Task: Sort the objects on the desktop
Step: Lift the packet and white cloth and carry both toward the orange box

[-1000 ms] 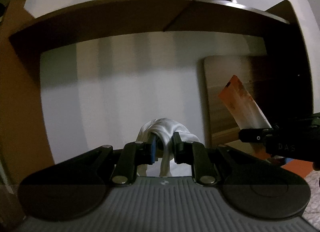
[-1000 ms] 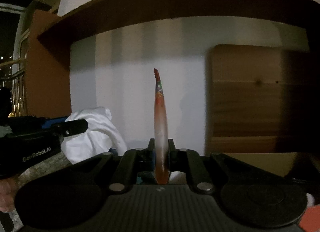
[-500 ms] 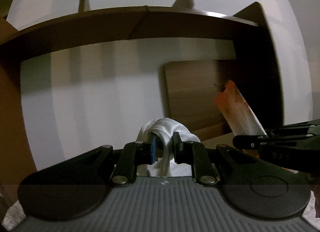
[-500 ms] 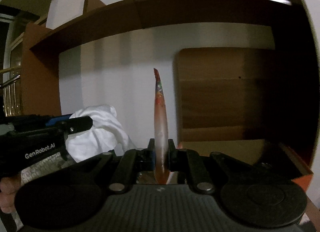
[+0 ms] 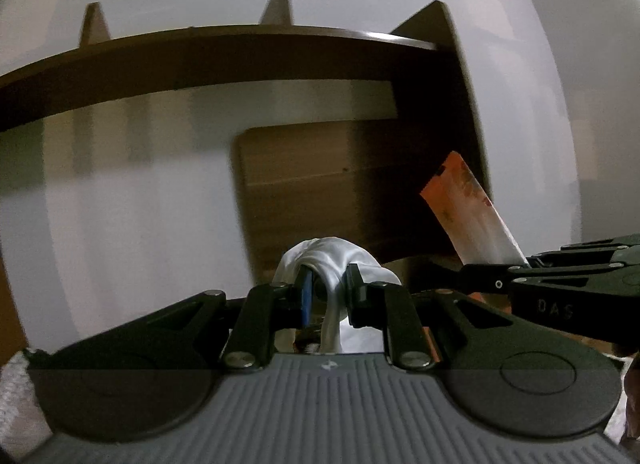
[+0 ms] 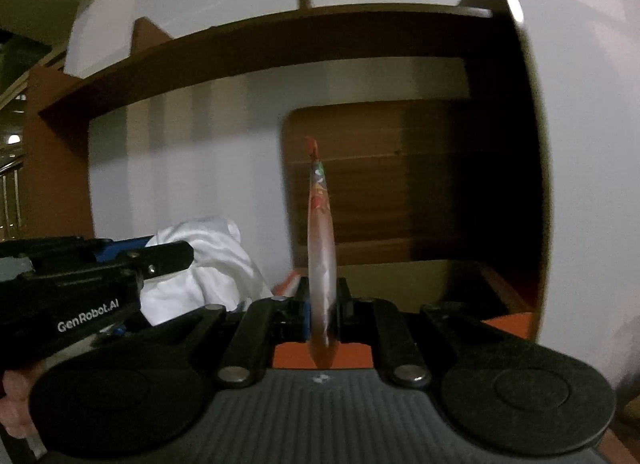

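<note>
My left gripper (image 5: pixel 327 284) is shut on a crumpled white cloth (image 5: pixel 334 260) and holds it up in the air. My right gripper (image 6: pixel 322 296) is shut on a thin orange snack packet (image 6: pixel 321 232) that stands upright, edge on, between the fingers. In the left wrist view the packet (image 5: pixel 468 211) and the right gripper (image 5: pixel 492 276) show at the right. In the right wrist view the cloth (image 6: pixel 200 264) and the left gripper (image 6: pixel 168 260) show at the left. Both grippers are side by side in front of a dark wooden shelf unit.
A dark wooden shelf (image 5: pixel 224 59) spans overhead with a side panel (image 5: pixel 460 111) at the right. A wooden board (image 6: pixel 360 183) leans against the white wall (image 5: pixel 140 203). An orange box (image 6: pixel 508 322) lies below the right gripper.
Both grippers have swung to the right with their loads, so the wooden board and the shelf's right side panel now sit nearer the middle of both views. The grips are unchanged.
</note>
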Motion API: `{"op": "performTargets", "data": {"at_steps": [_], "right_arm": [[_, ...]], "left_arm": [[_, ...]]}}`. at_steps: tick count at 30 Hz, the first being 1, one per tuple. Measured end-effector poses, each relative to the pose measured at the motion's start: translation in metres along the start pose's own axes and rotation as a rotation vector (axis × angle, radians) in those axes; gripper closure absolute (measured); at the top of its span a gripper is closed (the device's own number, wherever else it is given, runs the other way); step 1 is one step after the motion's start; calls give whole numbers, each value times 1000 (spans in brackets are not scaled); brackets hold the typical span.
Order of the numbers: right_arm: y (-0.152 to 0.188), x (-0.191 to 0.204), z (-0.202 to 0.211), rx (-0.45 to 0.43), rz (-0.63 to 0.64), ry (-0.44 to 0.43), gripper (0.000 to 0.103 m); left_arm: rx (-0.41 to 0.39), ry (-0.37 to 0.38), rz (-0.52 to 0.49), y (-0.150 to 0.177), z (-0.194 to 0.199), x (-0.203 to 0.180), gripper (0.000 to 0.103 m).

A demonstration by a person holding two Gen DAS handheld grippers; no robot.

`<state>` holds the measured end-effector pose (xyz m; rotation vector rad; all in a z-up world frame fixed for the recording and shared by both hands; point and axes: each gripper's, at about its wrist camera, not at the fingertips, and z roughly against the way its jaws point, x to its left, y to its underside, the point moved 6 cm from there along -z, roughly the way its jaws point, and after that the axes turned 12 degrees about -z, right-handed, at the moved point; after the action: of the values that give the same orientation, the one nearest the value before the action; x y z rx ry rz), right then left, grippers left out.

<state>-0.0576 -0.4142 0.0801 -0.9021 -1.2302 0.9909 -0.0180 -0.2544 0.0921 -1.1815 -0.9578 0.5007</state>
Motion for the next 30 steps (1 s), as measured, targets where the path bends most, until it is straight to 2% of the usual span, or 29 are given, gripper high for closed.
{"op": "performTargets", "data": {"at_steps": [11,20,30], "right_arm": [[-14,-49,6,-27,-14,94,94],[-22,-84,-30,-13,-33,147,94],[-23,-101,-60,12,-34,170,94]], "left_arm": [[-26,76,23,-19,-43,-32,85],[-46,95,50,-29,-90,-34,85],[-6,81,39,-19,-129,-31,85]]}}
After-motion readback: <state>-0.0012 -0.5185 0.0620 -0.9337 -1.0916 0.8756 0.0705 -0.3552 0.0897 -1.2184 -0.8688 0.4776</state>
